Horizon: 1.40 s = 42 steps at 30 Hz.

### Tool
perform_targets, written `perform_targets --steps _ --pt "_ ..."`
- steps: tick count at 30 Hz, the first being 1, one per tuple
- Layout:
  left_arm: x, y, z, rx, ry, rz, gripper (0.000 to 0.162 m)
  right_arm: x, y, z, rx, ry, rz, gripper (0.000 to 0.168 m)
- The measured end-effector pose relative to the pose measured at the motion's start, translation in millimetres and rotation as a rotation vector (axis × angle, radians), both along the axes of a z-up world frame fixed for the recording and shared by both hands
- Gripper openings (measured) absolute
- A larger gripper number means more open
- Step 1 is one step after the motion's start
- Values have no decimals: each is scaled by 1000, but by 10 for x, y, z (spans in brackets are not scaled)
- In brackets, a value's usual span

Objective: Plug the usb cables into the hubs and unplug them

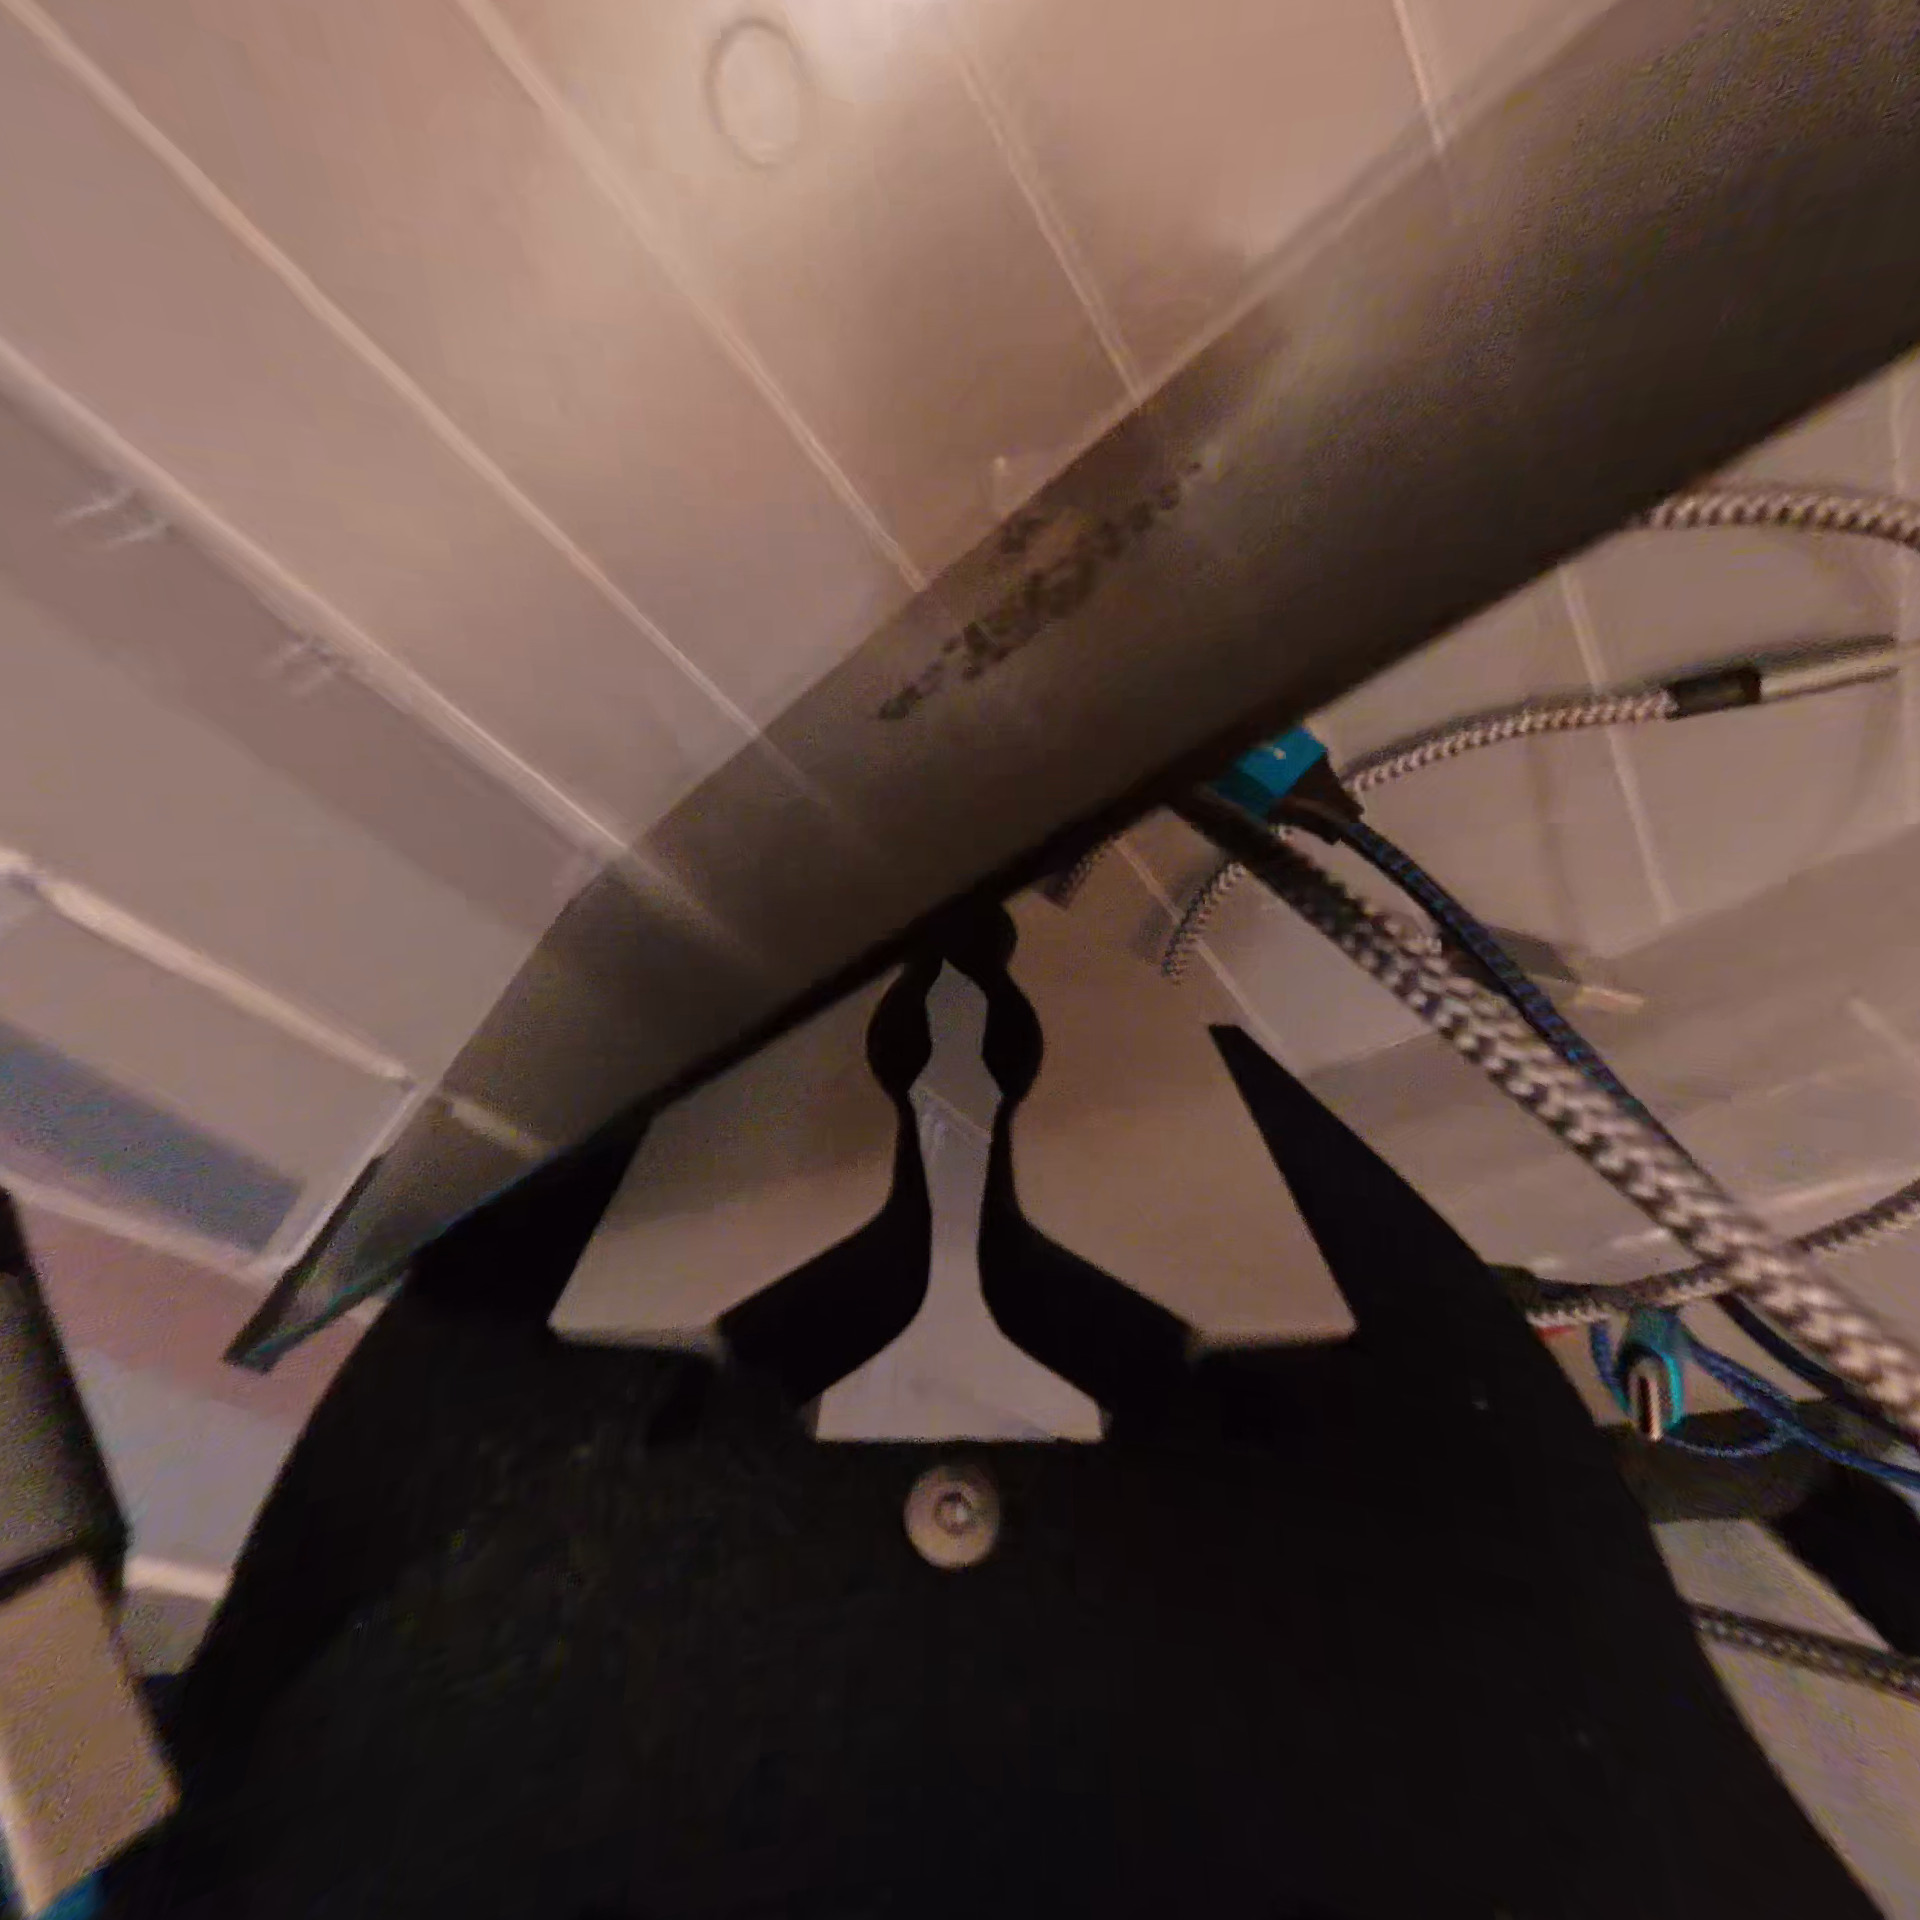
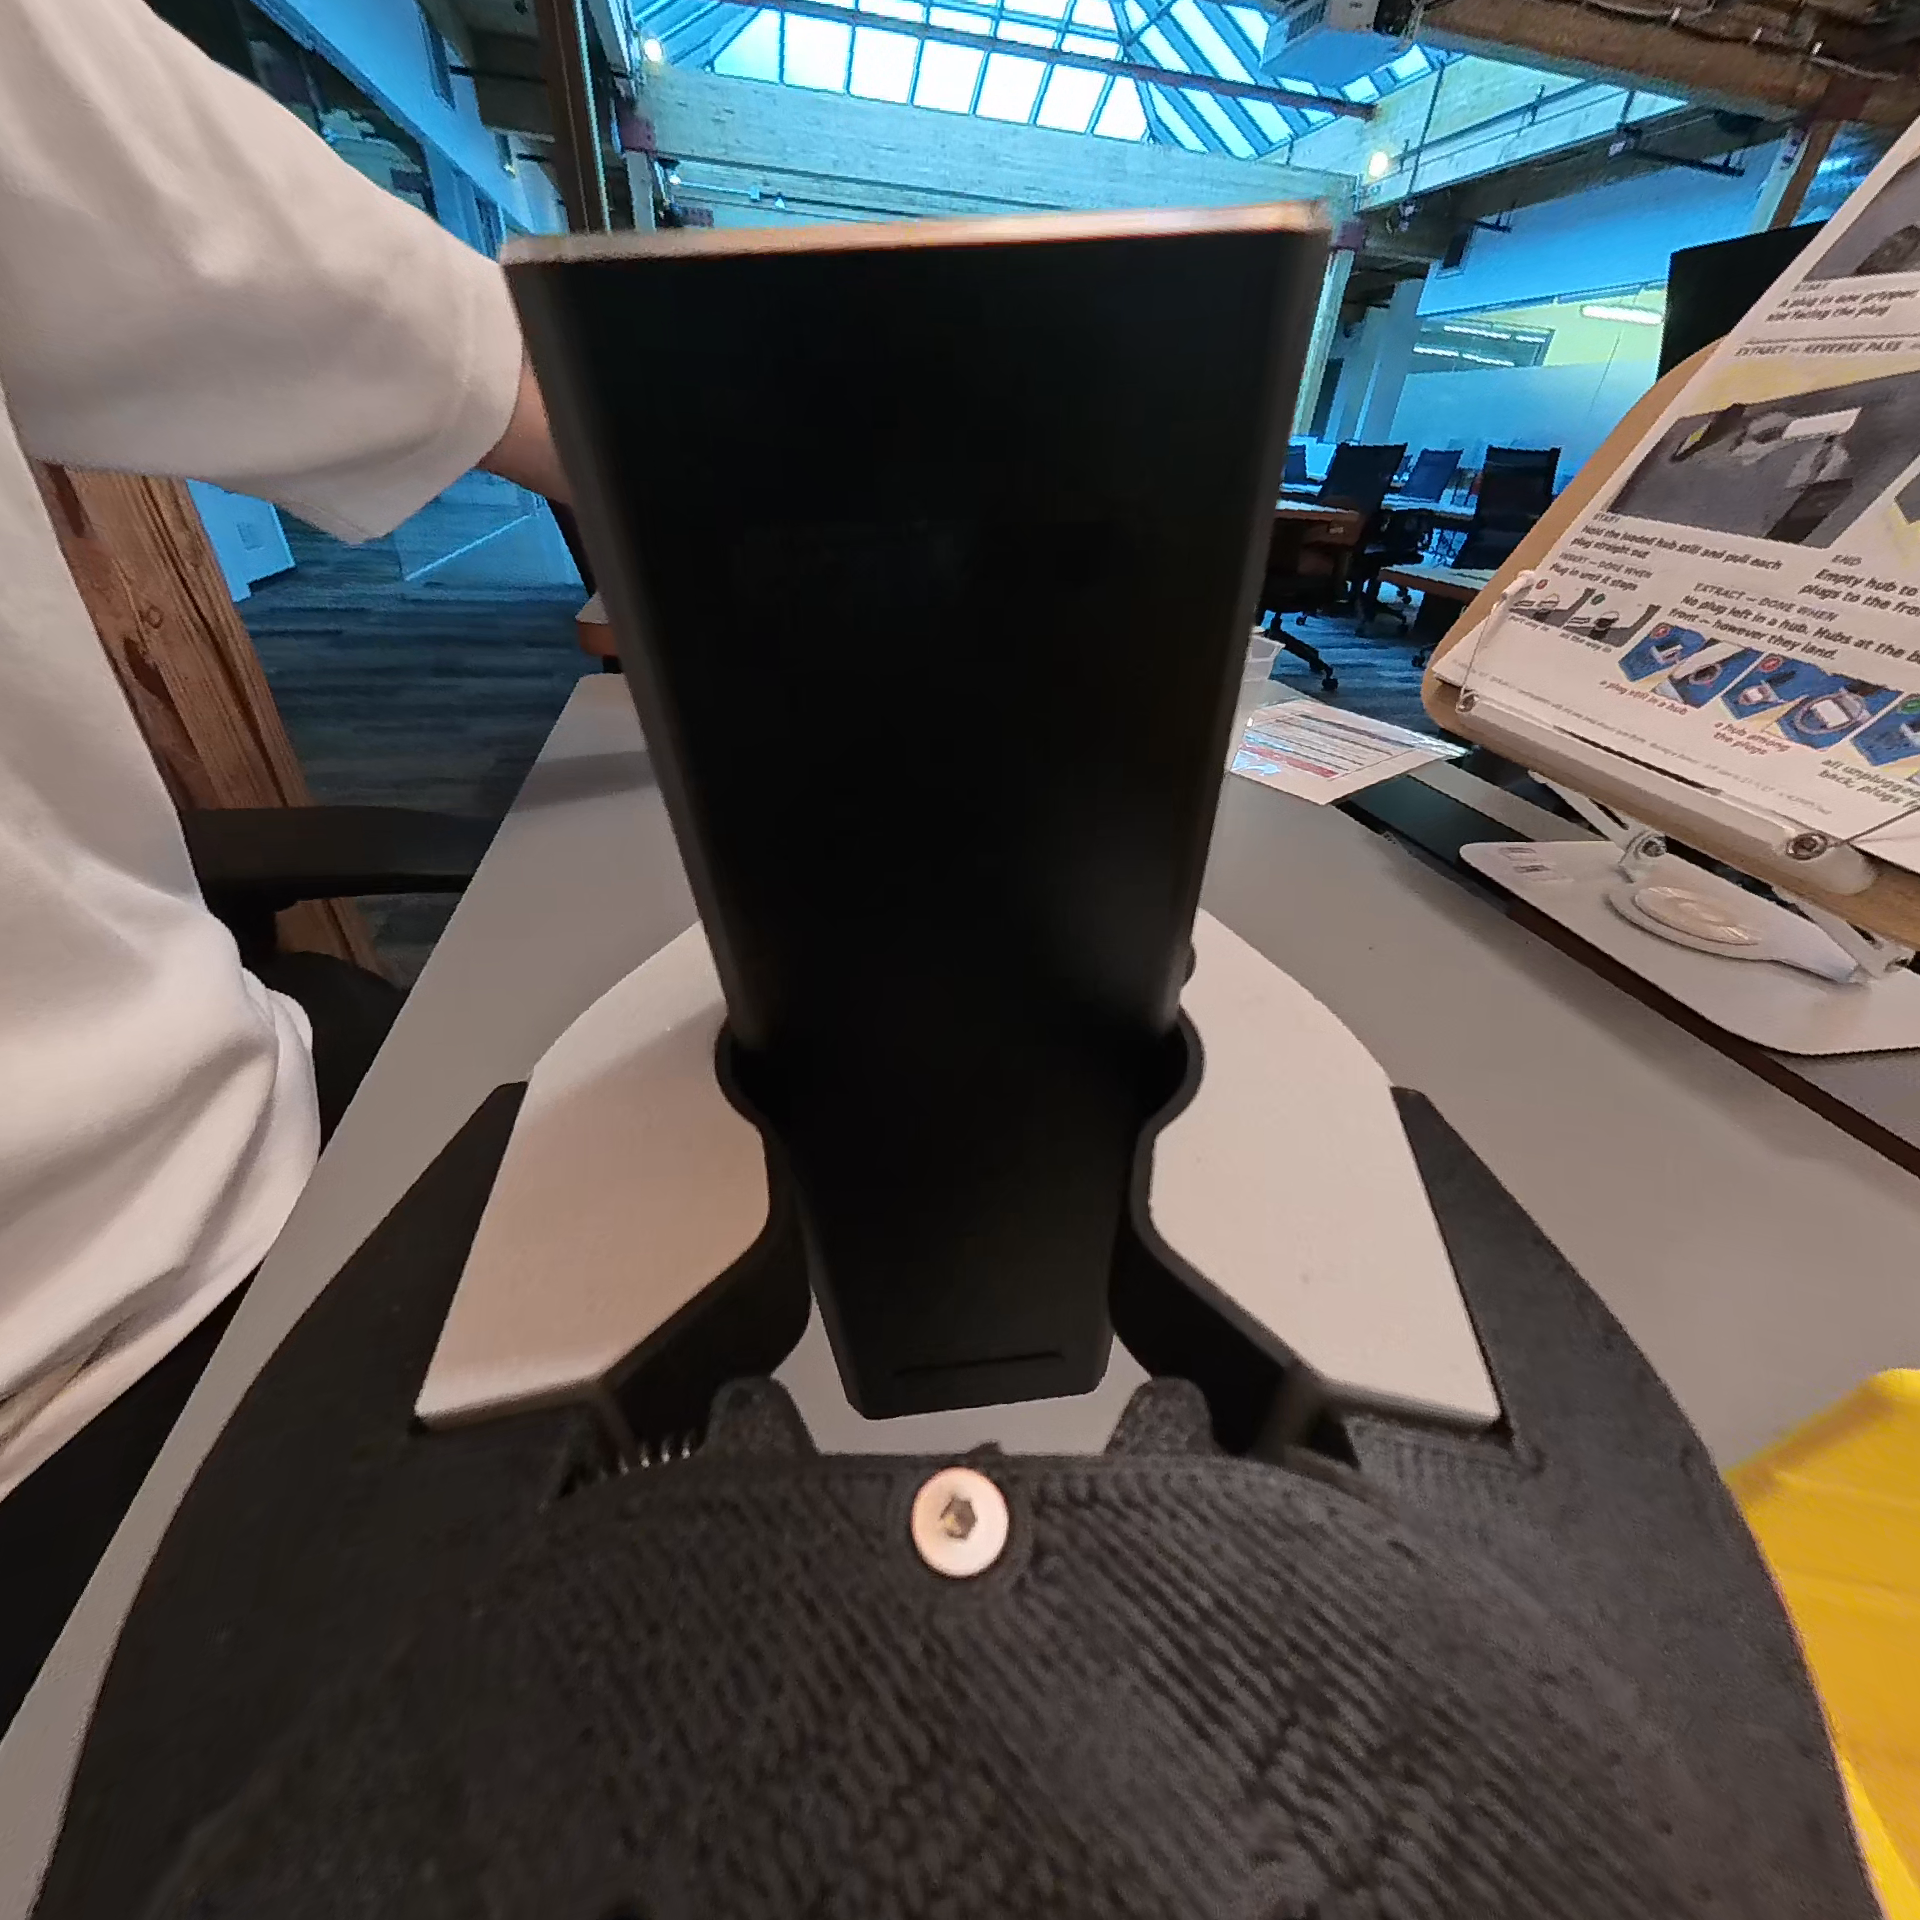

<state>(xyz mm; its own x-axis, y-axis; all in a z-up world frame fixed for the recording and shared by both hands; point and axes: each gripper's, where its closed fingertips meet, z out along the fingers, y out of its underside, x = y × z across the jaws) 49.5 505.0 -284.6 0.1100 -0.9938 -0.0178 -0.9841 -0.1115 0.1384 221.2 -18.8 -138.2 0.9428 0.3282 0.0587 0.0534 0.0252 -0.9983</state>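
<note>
An open office is stretching behind a grey bench (image 2: pixel 1558 1195), where a dark hub (image 2: pixel 935 644) is being held up.

The right tool (image 2: pixel 956 1049) is clamping the hub's near end, its long axis pointing away from the camera. The left tool (image 1: pixel 961 935) is nearly closed at the hub's (image 1: pixel 1143 582) lower edge over a pale bin (image 1: pixel 416 364); what it is pinching is hidden. A blue plug (image 1: pixel 1276 774) is sitting in the hub's side among braided cables (image 1: pixel 1538 1081). The hub looks rigid and smooth, likely slippery, so grip across its flat faces; the cables look limp, so take the stiff plug.
</note>
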Motion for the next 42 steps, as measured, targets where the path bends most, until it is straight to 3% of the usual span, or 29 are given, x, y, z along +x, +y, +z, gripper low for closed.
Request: perform_targets --steps 7,12,16,21,25,29,32,35,38,42 --pt "-12 -24 83 77 -13 -167 5 28 -35 23 5 -1 -12 73" --pt "27 -78 505 149 -189 -141 5 34 -36 25 10 5 -11 73" --pt "80 -211 1243 217 -389 -102 5 2 -12 28 11 3 1 73" --pt "167 -440 2699 461 -683 -89 5 -67 26 53 13 -7 20 73" --pt "476 -1339 3703 345 -1087 -221 4 -115 35 99 22 -21 29 73" --pt "745 -2522 4105 69 -1329 -503 5 -122 6 149 40 -27 28 73" --pt "826 -3176 4085 -145 -1422 -666 5 -93 -37 179 60 -17 20 73" --pt "849 -3528 3747 -378 -1485 -721 5 -35 -97 195 67 -20 -5 73" --pt "884 -3617 3033 -593 -1521 -631 5 13 -169 238 82 -22 -25 73" --pt "883 -3408 1963 -748 -1488 -283 5 22 -217 286 102 -19 -24 73"
